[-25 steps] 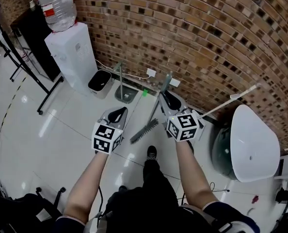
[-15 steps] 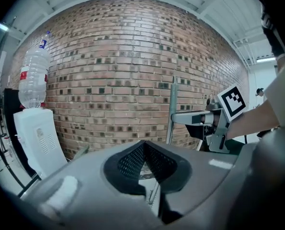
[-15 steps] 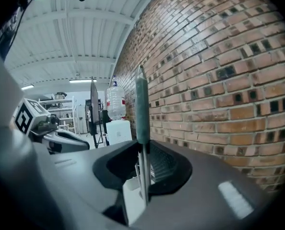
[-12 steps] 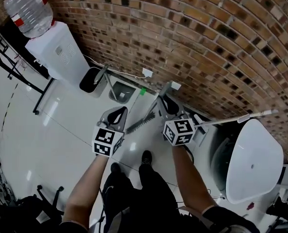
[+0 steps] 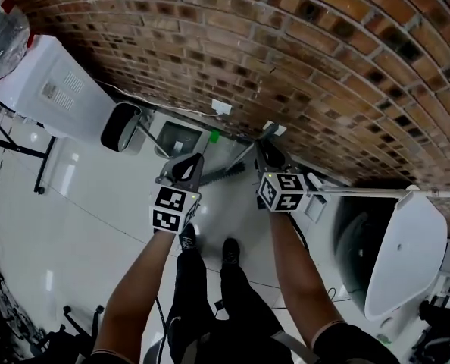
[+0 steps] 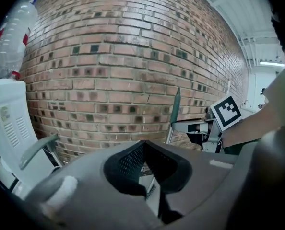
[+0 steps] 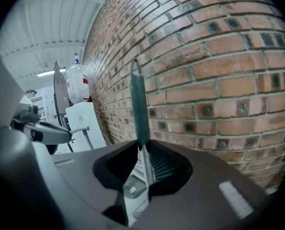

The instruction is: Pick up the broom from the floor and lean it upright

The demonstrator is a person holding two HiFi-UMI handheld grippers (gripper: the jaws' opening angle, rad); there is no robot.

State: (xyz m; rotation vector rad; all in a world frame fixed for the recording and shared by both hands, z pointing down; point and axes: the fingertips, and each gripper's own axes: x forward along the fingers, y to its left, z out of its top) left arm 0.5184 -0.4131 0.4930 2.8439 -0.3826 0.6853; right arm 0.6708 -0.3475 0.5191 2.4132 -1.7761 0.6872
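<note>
The broom (image 5: 223, 174) is no longer lying flat. Its shaft is being clamped by the right claw (image 7: 142, 146) just below the green grip (image 7: 138, 104), which is standing out from between the jaws toward the brick wall (image 5: 323, 67) at 12 o'clock. In the head view the shaft is running from that claw down toward 8 o'clock. The dark bristles are sitting low near the foot of the wall, between the two claws. Whether they are resting on the floor (image 5: 96, 203) cannot be told.

The left claw (image 6: 143, 145), at 9 o'clock of the right one, is being carried with its jaws together and nothing between them. It is being kept apart from the broom.

The pick-up is therefore judged to be done, with one firm grip on the handle end. The leaning is judged to be unfinished, since the broom is being held at a slant rather than upright and nothing shows the grip touching the bricks. What is left, as far as can be seen, is for the handle to be stood steeper, set against the wall and let go.

Further out, a water dispenser (image 5: 51, 89) is standing at 10 o'clock along the wall. A white bin (image 5: 407, 256) is standing at 4 o'clock, well apart from the broom's head.
</note>
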